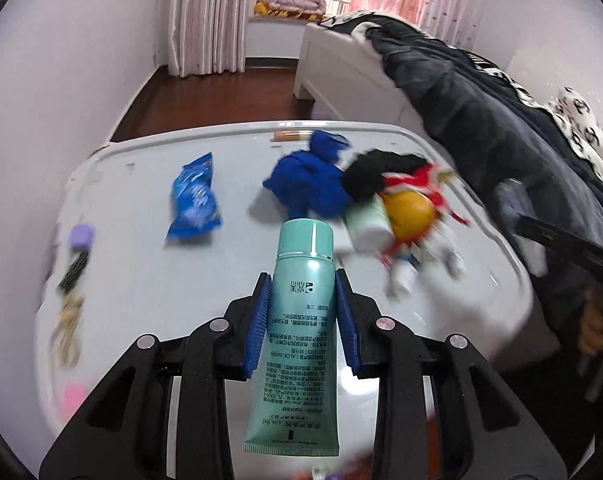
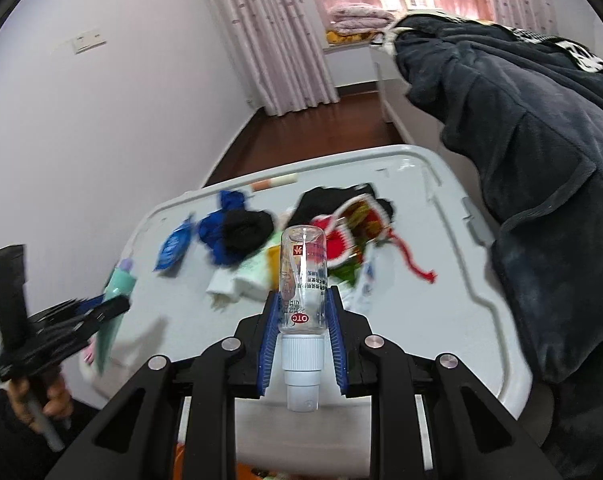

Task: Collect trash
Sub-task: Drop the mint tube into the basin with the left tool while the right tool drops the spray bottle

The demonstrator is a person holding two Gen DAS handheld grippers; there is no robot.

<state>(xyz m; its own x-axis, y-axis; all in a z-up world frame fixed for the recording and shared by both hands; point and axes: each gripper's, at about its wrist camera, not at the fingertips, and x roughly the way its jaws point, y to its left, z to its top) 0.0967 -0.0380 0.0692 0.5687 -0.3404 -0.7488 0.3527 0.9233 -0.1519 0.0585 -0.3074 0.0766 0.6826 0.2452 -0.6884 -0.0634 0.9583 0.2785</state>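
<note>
Left tongs [image 1: 301, 280] clench green tube [image 1: 297, 320]; right tongs [image 2: 301, 300] clench clear bottle [image 2: 302, 280].

The left gripper [image 1: 301, 280] clamps a green tube [image 1: 297, 328] above a blurred, seemingly cluttered grey lid [image 1: 141, 280].

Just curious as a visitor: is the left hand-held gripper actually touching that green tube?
Touching. The left wrist view shows the left hand-held gripper with both blue pads pressed against the sides of the green tube.
</note>
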